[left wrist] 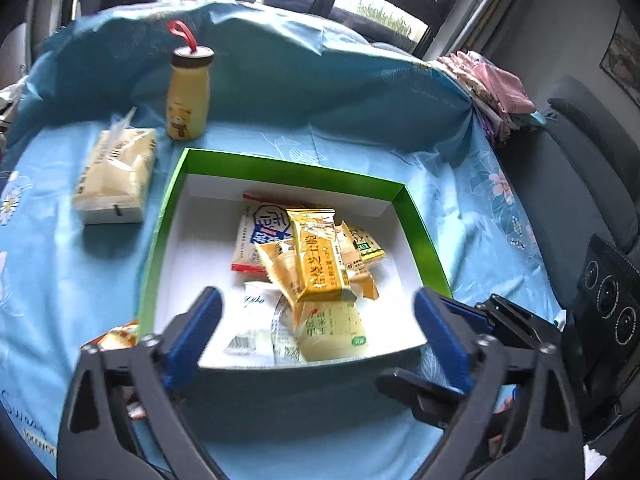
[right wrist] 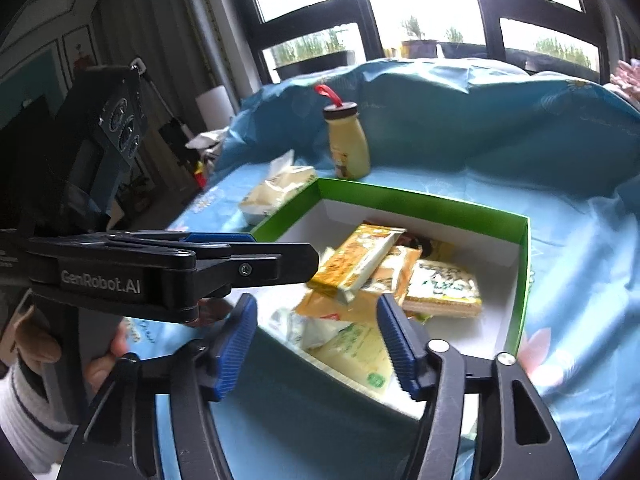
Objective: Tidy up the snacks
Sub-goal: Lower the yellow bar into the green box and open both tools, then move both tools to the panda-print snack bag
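1. A desk is covered by a blue flowered cloth (left wrist: 280, 92), and all the things are set on it.
2. A green box (left wrist: 420, 216) with a white inside is placed in the middle of the cloth.
3. A pile of snack packets (left wrist: 316, 264) is seen inside the box, heaped toward the near right part. A yellow packet (left wrist: 318, 256) is laid on top of the pile.
4. A tissue pack (left wrist: 114, 176) is placed just left of the box, and a yellow bottle (left wrist: 188, 94) with a red loop is stood upright behind it.
5. The left claw (left wrist: 316, 328) is held wide open over the near edge of the box. Nothing is gripped.
6. The right claw (right wrist: 316, 340) is held partly open near the same edge. Nothing is gripped.
7. One more orange packet (left wrist: 116, 336) is seen on the cloth, outside the box's near left corner.
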The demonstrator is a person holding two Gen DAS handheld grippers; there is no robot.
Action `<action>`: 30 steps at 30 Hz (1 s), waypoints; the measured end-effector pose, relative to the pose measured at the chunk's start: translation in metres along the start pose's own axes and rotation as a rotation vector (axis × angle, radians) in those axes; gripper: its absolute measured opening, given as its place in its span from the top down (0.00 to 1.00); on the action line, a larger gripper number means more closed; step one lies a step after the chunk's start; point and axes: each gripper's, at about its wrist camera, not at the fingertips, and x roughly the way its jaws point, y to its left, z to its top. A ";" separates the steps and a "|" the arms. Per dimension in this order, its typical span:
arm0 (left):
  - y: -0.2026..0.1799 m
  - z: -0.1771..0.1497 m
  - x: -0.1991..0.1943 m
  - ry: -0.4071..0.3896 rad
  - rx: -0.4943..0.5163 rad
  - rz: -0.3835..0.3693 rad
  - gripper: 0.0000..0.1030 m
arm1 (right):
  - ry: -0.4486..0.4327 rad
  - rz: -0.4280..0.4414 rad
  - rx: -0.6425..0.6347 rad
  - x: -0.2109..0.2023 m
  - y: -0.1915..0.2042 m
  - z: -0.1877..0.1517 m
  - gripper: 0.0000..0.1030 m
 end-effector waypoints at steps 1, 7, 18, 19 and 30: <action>0.001 -0.002 -0.005 -0.009 -0.003 -0.002 0.01 | -0.001 0.004 0.000 -0.002 0.003 -0.001 0.34; 0.009 -0.022 -0.035 -0.024 -0.022 -0.008 0.01 | 0.006 0.040 0.021 -0.011 0.023 -0.013 0.33; 0.102 -0.068 -0.072 -0.020 -0.234 0.084 0.01 | 0.109 0.129 -0.031 0.022 0.073 -0.039 0.33; 0.114 -0.071 -0.073 -0.021 -0.267 0.093 0.01 | 0.121 0.137 -0.033 0.030 0.077 -0.041 0.33; 0.155 -0.079 -0.046 0.023 -0.411 -0.026 0.01 | 0.179 0.159 -0.010 0.092 0.091 -0.040 0.33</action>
